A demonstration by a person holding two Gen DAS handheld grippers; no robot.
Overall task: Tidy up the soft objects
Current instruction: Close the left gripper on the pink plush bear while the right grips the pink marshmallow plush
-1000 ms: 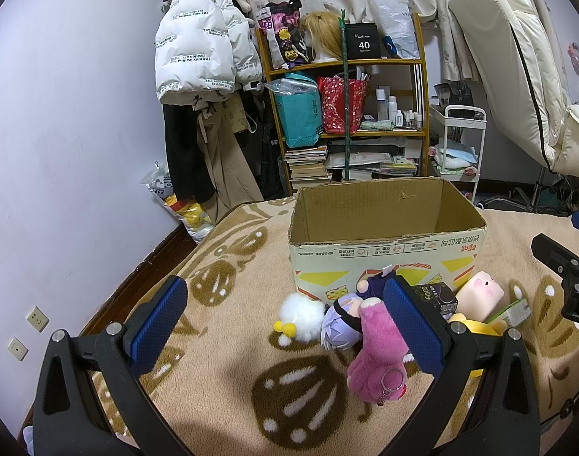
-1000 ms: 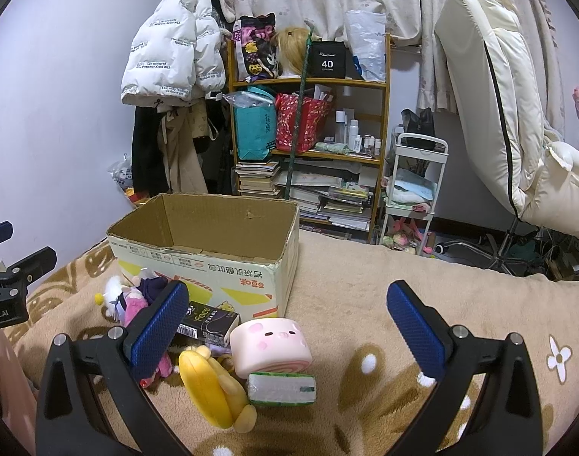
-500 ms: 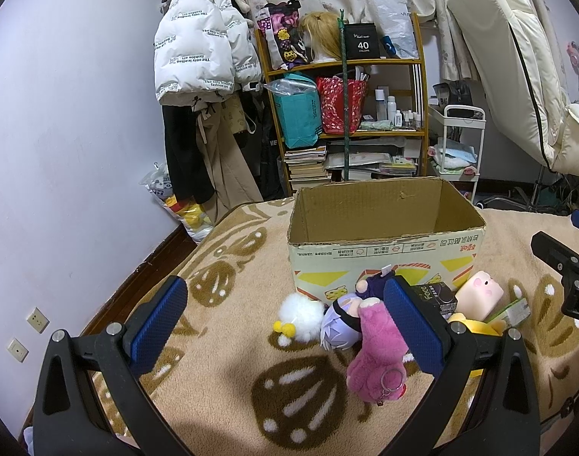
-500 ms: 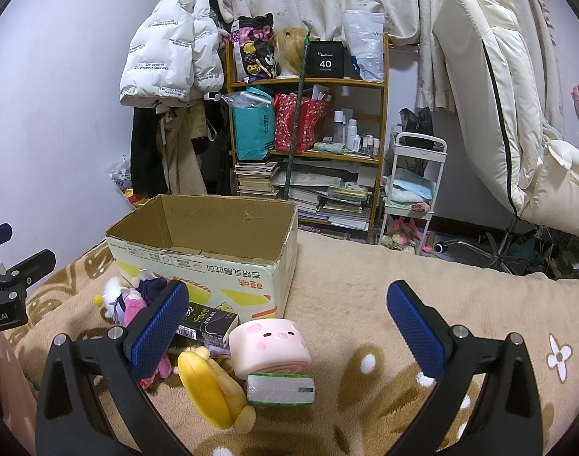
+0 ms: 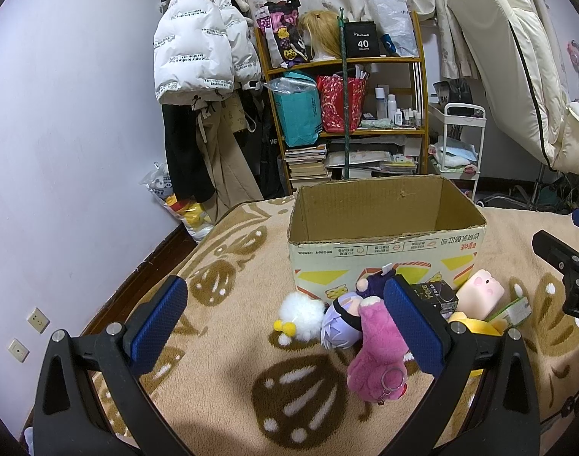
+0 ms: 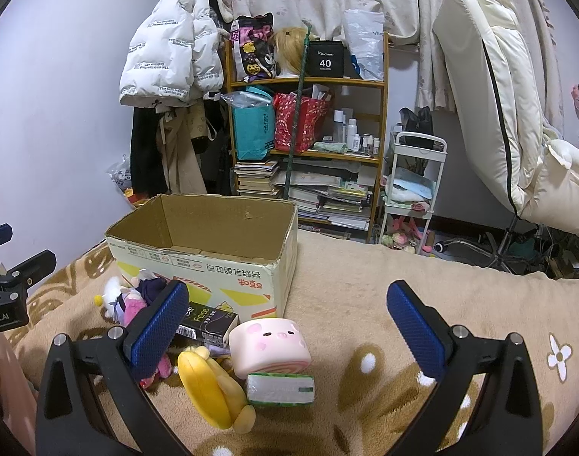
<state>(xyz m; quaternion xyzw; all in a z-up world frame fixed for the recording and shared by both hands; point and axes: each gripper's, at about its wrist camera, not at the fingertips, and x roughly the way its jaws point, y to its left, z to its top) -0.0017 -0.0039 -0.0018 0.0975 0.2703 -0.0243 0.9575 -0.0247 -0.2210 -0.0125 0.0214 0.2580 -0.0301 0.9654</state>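
No real change over the last second: left gripper [image 5: 285,326] and right gripper [image 6: 287,325] hover, fingers apart (empty). Toys sit at cardboard box's [image 5: 384,262] 6 o'clock; sorting unstarted.

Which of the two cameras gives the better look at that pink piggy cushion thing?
The right wrist view. There the pink pig cushion lies close and whole, face showing, in front of the cardboard box. In the left wrist view it sits far to the right, smaller, its lower edge hidden behind other items.
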